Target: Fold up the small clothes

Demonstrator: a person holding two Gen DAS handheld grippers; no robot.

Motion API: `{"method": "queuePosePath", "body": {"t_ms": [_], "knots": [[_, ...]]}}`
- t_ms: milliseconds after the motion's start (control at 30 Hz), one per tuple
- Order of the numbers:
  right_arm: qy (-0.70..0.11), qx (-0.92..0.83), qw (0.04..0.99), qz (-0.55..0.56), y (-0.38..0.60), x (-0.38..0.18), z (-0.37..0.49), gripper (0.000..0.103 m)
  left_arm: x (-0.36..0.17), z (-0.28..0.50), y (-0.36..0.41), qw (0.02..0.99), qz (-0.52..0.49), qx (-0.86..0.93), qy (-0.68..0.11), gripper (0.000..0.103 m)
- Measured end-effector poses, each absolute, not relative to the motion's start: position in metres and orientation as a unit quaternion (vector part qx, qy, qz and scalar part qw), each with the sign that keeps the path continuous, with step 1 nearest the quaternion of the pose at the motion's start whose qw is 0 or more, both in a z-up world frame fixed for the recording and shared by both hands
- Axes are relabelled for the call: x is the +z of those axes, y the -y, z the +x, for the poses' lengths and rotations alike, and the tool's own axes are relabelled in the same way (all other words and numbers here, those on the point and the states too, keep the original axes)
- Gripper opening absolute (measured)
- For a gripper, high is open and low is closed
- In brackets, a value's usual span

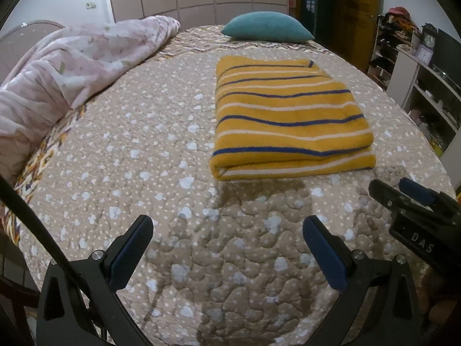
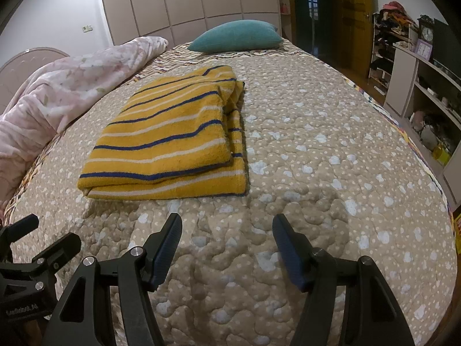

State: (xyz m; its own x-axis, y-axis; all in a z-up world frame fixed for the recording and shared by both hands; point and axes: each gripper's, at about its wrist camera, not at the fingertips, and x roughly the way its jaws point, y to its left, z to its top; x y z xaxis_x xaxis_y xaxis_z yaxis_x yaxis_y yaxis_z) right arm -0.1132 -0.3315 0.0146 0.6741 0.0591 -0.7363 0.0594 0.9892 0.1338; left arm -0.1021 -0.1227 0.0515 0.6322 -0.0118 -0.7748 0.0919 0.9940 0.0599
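light: dim indoor | gripper shadows on bedspread (image 1: 173,190) | edges: fisheye-bent, sharp

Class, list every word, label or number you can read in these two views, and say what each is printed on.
"DAS": white letters on the right gripper body, cut off by the frame edge.
White print on the left gripper body: too blurred to read.
Clock face on the shelf: numerals too small to read.

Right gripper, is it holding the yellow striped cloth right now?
No, the right gripper is open and empty over the bedspread, while the folded yellow striped cloth lies apart, farther up the bed.
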Motion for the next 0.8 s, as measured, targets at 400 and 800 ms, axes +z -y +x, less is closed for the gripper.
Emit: {"method": "queuePosePath", "body": {"t_ms": [400,800], "knots": [[-0.404,-0.002,0.912,0.076,0.3344,0.0124,-0.1146,0.069,0.0518,-0.1031,0.1234,0.907,0.061,-0.019,-0.417,0.103],[-0.403,0.000,0.912,0.075,0.3319,0.0129,-0.1151,0.071,0.0496,-0.1007,0.1225,0.904,0.059,-0.021,-0.423,0.103]]}}
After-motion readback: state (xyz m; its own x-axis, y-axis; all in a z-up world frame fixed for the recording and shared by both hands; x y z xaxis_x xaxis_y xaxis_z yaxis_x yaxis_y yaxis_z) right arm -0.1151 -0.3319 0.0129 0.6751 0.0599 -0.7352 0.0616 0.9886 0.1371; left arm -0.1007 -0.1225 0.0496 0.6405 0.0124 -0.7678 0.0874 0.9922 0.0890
